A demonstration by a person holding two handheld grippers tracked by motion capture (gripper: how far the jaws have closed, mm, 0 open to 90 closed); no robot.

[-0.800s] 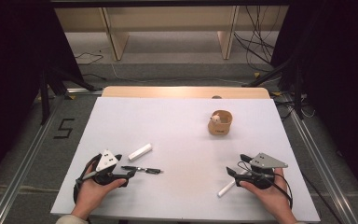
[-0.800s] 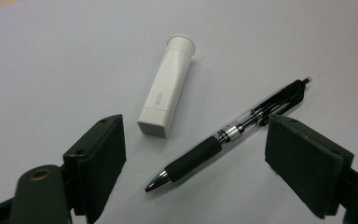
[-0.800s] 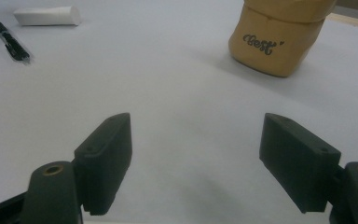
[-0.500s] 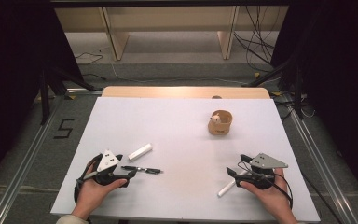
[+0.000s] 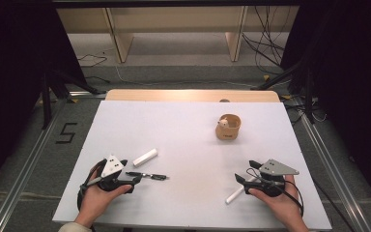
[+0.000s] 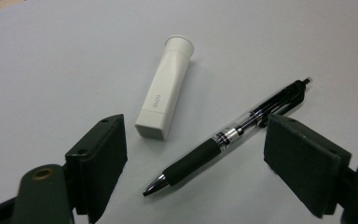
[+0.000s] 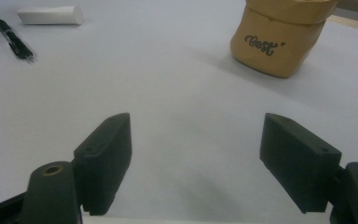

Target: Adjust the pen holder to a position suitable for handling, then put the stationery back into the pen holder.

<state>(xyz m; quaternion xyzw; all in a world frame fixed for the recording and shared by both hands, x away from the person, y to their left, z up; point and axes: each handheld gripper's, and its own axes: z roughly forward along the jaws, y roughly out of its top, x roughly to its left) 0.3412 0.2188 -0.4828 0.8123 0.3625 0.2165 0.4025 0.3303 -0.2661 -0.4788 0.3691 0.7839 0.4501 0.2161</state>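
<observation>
Left gripper jaws wide, empty; pen lies between them on table, tip at 7 o'clock. Light, stiff, slick barrel; take rubber grip. Right gripper wide, empty.

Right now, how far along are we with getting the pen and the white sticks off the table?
Nothing looks done yet. The pen and white tube lie loose in front of the open left gripper. A white stick lies at the open right gripper. The tan pouch stands apart. Every pickup is left.
</observation>
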